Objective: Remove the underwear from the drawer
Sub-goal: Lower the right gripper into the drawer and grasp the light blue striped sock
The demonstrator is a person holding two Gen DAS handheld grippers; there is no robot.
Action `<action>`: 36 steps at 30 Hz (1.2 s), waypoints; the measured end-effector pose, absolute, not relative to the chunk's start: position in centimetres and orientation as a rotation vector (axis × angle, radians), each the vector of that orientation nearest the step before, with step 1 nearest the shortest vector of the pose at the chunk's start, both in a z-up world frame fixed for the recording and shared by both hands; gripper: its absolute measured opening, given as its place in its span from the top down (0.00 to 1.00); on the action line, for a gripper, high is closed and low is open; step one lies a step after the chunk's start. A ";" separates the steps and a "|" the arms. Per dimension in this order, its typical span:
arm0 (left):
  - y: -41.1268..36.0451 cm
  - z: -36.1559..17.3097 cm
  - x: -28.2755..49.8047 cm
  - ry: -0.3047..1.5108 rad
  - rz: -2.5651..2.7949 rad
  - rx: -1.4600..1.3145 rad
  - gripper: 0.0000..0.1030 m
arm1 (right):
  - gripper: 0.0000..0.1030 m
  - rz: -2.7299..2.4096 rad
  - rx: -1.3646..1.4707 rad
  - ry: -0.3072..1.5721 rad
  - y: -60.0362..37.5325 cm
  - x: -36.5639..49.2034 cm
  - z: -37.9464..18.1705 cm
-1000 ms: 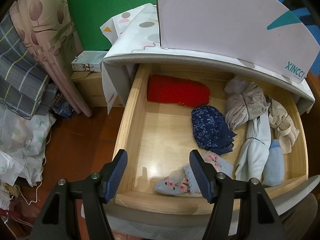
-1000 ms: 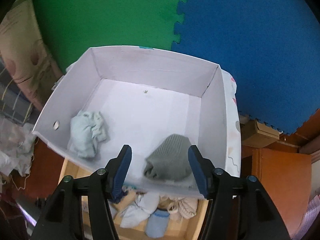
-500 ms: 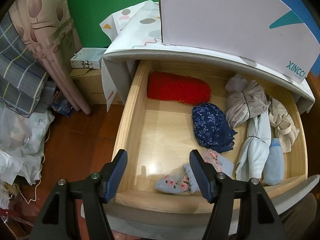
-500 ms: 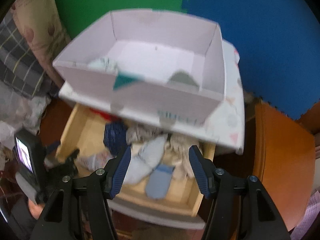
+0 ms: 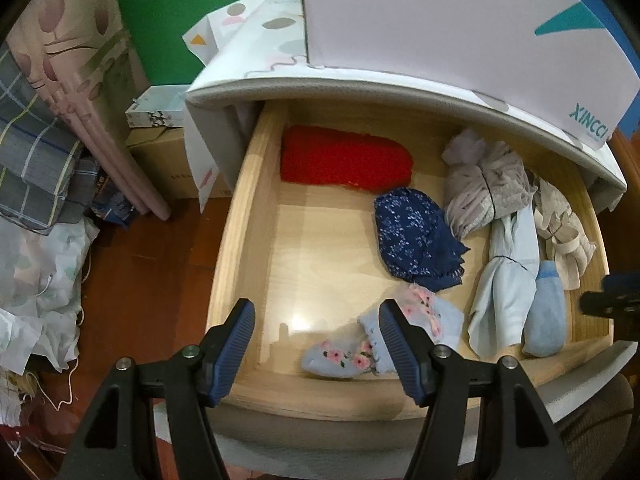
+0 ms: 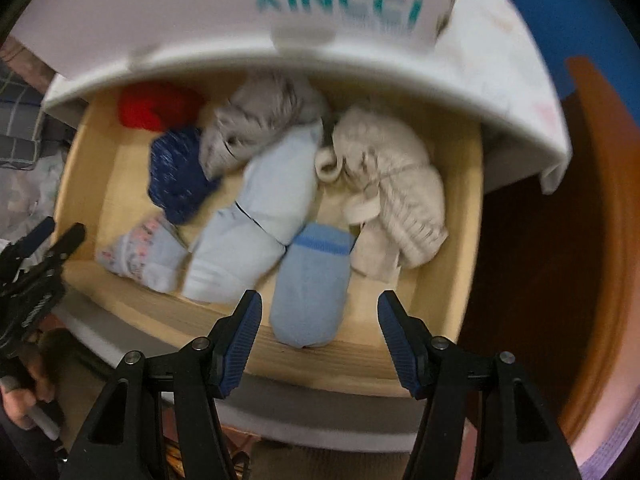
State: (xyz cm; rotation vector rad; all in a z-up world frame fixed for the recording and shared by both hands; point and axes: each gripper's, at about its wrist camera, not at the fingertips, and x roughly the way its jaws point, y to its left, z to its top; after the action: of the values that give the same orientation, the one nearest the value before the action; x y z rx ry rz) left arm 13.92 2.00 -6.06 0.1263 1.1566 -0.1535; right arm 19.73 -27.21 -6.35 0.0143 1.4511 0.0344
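1. Both tongs stand apart with nothing between their pads: the left tongs (image 5: 316,344) hang over the front left of the wooden drawer (image 5: 236,240), the right tongs (image 6: 320,332) over its front right.
2. Folded underwear lies in the drawer: a red piece (image 5: 344,158) at the back, a navy dotted piece (image 5: 416,240) mid-drawer, a floral pale piece (image 5: 360,354) at the front.
3. Directly ahead of the right tongs lies a blue roll (image 6: 310,284), touching a pale blue bundle (image 6: 256,216) and a beige bundle (image 6: 392,192).
4. A white box (image 5: 440,16) sits on the cabinet top above.

left wrist view sharp, glare spot on drawer floor (image 5: 298,322); right wrist view motion-blurred, dim right edge; both heavy fisheye bend, black corners
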 end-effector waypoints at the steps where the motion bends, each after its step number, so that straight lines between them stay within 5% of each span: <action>1: 1.9 -6.2 13.9 1.164 -0.159 0.130 0.36 | 0.44 0.032 0.020 1.468 -27.3 19.8 -7.1; 22: 1.0 -8.5 14.7 1.289 -0.191 0.141 0.36 | 0.46 0.043 -0.003 1.649 -25.9 22.1 -15.4; 36: -1.1 -10.0 15.3 1.366 -0.237 0.194 0.36 | 0.58 -0.006 -0.022 1.655 -26.4 22.3 -16.7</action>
State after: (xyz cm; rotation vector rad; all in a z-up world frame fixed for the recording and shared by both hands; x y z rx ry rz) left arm 15.27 -1.15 -10.04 0.1942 1.3657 -0.2369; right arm 22.32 -26.42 -16.68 -0.0218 1.6549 -0.0063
